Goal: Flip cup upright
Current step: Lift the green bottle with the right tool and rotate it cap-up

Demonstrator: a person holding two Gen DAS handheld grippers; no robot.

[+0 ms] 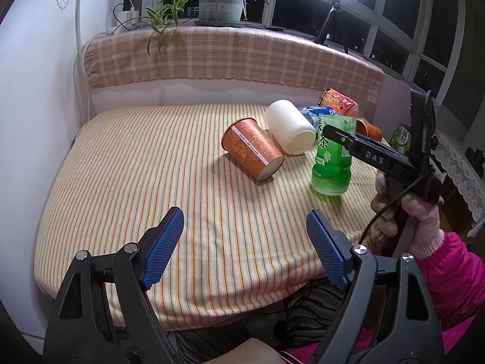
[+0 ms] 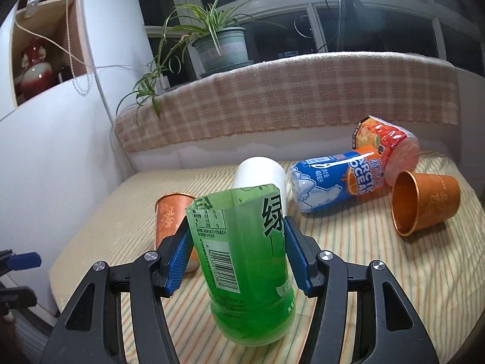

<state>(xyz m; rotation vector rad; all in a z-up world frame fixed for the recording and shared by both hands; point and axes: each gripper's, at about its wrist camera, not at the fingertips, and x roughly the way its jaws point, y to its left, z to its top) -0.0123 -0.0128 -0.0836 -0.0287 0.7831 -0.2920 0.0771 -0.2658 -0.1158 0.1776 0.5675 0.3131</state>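
A green cup cut from a tea bottle (image 2: 245, 261) stands upright on the striped tablecloth, open end up. My right gripper (image 2: 236, 251) is shut on it, a blue pad on each side; it shows in the left wrist view (image 1: 332, 157) too. My left gripper (image 1: 245, 242) is open and empty above the near part of the table. An orange patterned paper cup (image 1: 253, 151) and a white cup (image 1: 291, 127) lie on their sides behind.
A blue Arctic Ocean cup (image 2: 330, 179), a red noodle cup (image 2: 385, 142) and an orange metallic cup (image 2: 424, 203) lie on their sides at the right. A checked cloth covers the ledge (image 2: 288, 100) behind the table. A potted plant (image 1: 221, 3) stands on it.
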